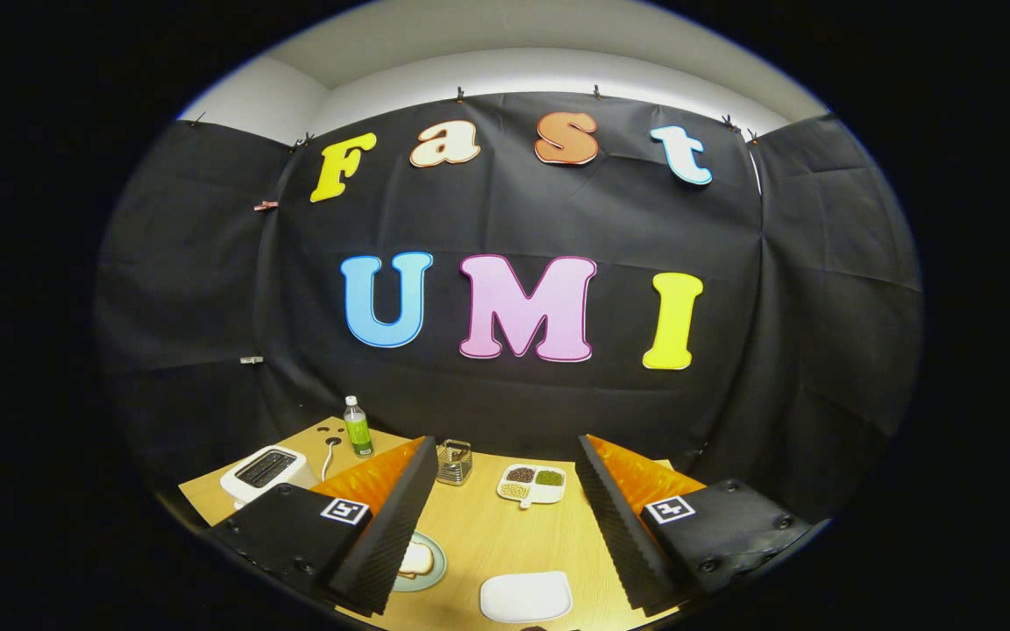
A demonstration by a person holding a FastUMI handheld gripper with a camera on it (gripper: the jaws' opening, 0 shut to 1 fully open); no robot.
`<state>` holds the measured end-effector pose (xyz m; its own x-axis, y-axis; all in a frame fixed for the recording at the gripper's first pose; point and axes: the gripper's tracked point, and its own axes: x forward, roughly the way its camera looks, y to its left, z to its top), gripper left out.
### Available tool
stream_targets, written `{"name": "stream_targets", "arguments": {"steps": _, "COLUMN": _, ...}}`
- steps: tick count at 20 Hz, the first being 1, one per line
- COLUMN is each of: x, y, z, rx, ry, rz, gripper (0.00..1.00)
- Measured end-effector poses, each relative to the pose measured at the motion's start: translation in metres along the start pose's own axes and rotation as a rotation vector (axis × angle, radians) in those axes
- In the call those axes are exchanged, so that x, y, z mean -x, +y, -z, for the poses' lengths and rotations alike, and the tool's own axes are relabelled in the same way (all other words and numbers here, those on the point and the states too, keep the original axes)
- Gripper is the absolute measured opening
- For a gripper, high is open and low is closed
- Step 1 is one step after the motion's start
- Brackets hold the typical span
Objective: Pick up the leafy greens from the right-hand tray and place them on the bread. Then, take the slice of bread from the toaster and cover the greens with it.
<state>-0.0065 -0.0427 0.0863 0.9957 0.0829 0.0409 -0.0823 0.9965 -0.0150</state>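
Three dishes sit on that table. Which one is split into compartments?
The white divided dish, farthest beyond the open hand-held gripper, holding brown, green and pale fillings. The round plate by the left finger carries bread; the white tray lies undivided.

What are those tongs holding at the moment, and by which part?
Nothing. The tongs stand wide open above the wooden table, with only bare tabletop between their fingers; the bread on its plate lies untouched beside the left finger.
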Motion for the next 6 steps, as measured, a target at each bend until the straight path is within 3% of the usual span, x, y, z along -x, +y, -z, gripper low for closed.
{"name": "stream_targets", "arguments": {"steps": 6, "x": 0.01, "y": 0.0053, "z": -0.0076, "rx": -0.018, "ry": -0.008, "rz": 0.058, "gripper": 0.98}}
